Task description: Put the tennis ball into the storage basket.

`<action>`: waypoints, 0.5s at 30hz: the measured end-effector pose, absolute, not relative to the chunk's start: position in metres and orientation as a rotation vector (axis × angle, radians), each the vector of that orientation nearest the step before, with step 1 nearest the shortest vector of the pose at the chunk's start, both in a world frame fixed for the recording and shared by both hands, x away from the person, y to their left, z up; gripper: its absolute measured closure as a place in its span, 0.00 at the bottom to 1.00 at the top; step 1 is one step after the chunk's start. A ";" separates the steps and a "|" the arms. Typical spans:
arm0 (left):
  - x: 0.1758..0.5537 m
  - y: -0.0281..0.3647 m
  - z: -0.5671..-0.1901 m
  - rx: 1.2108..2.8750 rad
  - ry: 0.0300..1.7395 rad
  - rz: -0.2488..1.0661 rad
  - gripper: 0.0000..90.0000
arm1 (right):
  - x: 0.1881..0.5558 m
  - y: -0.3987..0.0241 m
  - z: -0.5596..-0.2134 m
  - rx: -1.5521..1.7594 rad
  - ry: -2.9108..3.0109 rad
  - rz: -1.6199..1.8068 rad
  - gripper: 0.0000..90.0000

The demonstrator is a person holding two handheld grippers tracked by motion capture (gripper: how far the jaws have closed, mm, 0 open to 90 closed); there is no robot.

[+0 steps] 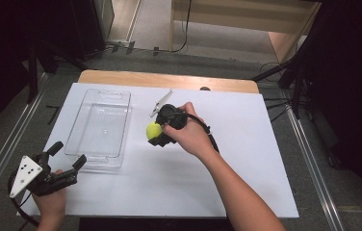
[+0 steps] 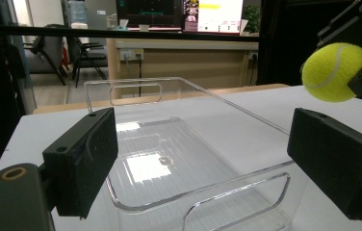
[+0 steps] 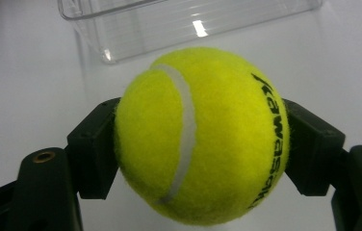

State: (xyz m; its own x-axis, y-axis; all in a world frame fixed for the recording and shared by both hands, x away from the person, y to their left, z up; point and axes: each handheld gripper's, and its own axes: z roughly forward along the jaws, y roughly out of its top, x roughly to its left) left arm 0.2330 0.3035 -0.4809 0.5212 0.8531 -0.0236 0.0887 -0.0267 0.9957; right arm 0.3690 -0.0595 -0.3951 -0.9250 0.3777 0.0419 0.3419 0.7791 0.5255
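White table (image 1: 246, 183) under dim room, wood edge behind. My right gripper (image 3: 203, 144) clamps yellow tennis ball (image 3: 200, 134), black lettering unreadable, beside clear bin (image 1: 99, 127). My left gripper (image 1: 68, 155) jaws wide, empty.

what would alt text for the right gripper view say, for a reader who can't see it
A yellow tennis ball with a white seam and black lettering is clamped between the two black jaws of the right tool, close to the camera. Behind it lies a white table, with the edge of a clear plastic bin at the top.
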 end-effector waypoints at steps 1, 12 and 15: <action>0.233 0.303 -0.481 1.487 0.856 0.750 0.12 | 0.369 -0.059 -0.395 0.579 2.900 0.832 0.27; 0.233 0.303 -0.481 1.485 0.855 0.749 0.12 | 0.370 -0.042 -0.390 0.543 2.908 0.862 0.27; 0.233 0.303 -0.481 1.485 0.855 0.749 0.12 | 0.371 -0.038 -0.389 0.523 2.910 0.864 0.27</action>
State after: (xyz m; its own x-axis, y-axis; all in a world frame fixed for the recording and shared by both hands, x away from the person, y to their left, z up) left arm 0.2331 0.3033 -0.4809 0.5213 0.8530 -0.0249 0.0873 -0.0243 0.9959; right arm 0.3708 -0.0380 -0.3892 -0.9405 0.3378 0.0370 0.3033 0.7852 0.5398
